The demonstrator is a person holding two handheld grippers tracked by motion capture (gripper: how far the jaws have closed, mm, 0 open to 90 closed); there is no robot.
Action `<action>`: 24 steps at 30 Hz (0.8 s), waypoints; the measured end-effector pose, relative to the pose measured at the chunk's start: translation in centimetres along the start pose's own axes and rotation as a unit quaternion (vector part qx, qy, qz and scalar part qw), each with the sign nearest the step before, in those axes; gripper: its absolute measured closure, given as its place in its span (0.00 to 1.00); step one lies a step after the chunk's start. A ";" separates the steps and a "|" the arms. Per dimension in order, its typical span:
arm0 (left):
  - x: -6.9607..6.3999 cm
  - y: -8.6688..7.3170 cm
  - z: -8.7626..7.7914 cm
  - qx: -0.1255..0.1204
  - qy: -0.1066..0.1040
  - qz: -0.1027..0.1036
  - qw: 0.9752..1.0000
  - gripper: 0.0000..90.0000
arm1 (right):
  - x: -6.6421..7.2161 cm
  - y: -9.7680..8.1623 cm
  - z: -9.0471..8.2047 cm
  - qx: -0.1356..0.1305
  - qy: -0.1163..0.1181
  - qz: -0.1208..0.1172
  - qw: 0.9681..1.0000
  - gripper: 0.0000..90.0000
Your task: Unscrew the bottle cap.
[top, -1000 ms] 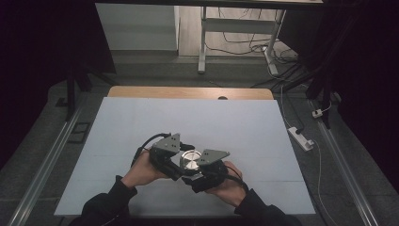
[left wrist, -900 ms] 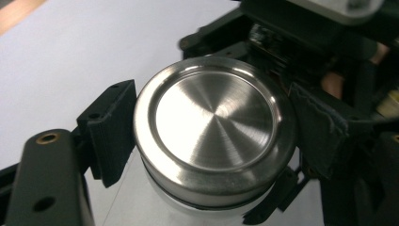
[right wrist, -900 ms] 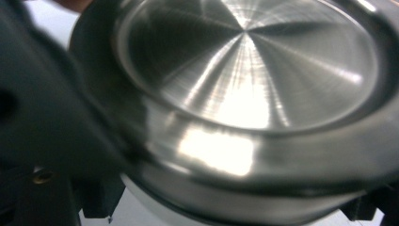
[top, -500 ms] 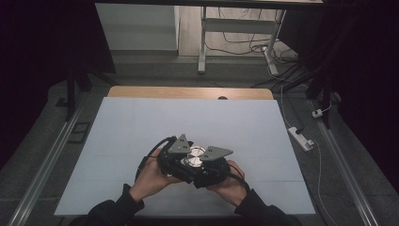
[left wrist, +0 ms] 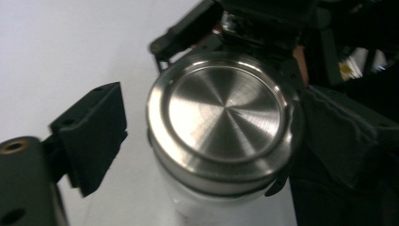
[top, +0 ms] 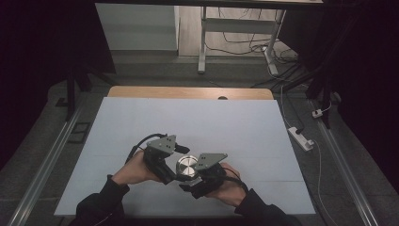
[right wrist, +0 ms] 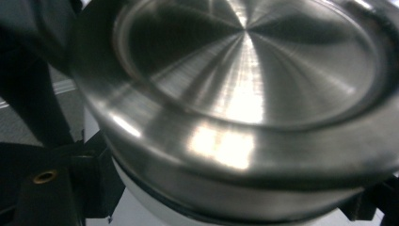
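Left gripper jaws closing again — steel lid between.

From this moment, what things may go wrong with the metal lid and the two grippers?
1. The left gripper has just been closing, yet in its own view one pad stands apart from the metal lid. It may close off-centre and slip on the smooth rim.
2. The right gripper holds the white container below the lid. If the lid is twisted hard, the container may turn in that grip.
3. Both grippers are crowded together and may collide.
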State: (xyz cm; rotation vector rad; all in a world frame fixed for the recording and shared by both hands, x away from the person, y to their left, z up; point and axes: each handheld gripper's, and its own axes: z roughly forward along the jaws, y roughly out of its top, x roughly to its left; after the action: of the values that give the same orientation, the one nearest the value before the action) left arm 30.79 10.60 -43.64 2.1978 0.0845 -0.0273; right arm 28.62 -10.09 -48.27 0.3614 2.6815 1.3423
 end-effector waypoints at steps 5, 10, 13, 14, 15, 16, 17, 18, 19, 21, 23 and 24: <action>-0.3 0.2 0.2 -0.006 0.022 -0.008 1.000 0.23 | 0.0 0.0 0.0 -0.001 -0.004 0.006 1.000 0.16; -0.6 0.7 1.0 -0.011 0.081 -0.059 0.995 0.23 | -0.7 -0.1 -0.3 -0.004 -0.035 0.027 0.999 0.16; -1.0 1.1 1.7 -0.014 0.125 -0.094 0.988 0.23 | -1.1 -0.3 -0.3 -0.001 -0.060 0.043 0.997 0.16; -1.2 1.2 2.1 -0.021 0.140 -0.109 0.984 0.23 | -1.2 -0.3 -0.3 0.001 -0.066 0.051 0.997 0.16; -1.4 1.3 2.3 -0.024 0.155 -0.120 0.980 0.23 | -1.4 -0.4 -0.3 0.001 -0.072 0.054 0.996 0.16; -1.6 1.4 2.6 -0.026 0.169 -0.129 0.977 0.23 | -1.5 -0.4 -0.3 0.000 -0.077 0.057 0.995 0.16; -1.8 1.5 2.8 -0.029 0.183 -0.140 0.973 0.23 | -1.6 -0.4 -0.4 0.001 -0.081 0.061 0.995 0.16; -2.0 1.6 3.0 -0.030 0.194 -0.145 0.970 0.23 | -1.7 -0.5 -0.4 0.001 -0.084 0.064 0.994 0.16; -2.1 1.7 3.1 -0.027 0.200 -0.143 0.969 0.23 | -1.7 -0.5 -0.4 0.001 -0.087 0.067 0.994 0.16; -2.1 1.9 3.1 -0.019 0.188 -0.134 0.973 0.20 | -1.7 -0.5 -0.5 0.000 -0.089 0.069 0.994 0.16; -1.7 2.0 2.7 -0.018 0.163 -0.134 0.977 0.10 | -1.5 -0.4 -0.5 -0.004 -0.087 0.063 0.994 0.16; -1.7 2.0 2.7 -0.018 0.163 -0.134 0.977 0.06 | -1.4 -0.3 -0.6 -0.006 -0.084 0.061 0.995 0.16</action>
State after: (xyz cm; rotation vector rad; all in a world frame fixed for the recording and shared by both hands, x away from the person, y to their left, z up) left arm 29.23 7.13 -43.51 2.1226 0.5598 0.1830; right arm 29.84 -11.09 -48.19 0.6156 2.5488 1.2952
